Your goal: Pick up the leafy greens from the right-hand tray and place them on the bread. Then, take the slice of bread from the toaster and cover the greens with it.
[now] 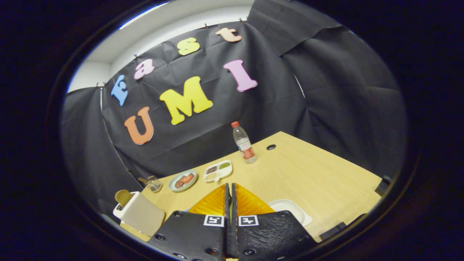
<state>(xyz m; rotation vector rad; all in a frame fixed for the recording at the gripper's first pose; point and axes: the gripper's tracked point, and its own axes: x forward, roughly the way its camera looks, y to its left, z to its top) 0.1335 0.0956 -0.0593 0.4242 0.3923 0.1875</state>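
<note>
I read the gripper (230, 188) as closed: its two fingers stand pressed together with a thin slit between them, and I see nothing held in that slit. It is raised above the table (311, 177).

To the left of the fingers stands the toaster (139, 214), with a slice of bread (123, 197) standing upright out of its top slot. To the right of the fingers, partly hidden behind them, lies a white tray (291, 210); I cannot tell whether the greens are in it.

Beyond the fingers, in order from left:
- a small wire rack (152, 183), near the toaster;
- a round plate (183, 180) with reddish pieces;
- a divided dish (218, 170) with dark and green contents;
- a bottle (244, 143), upright, farther back.
</note>
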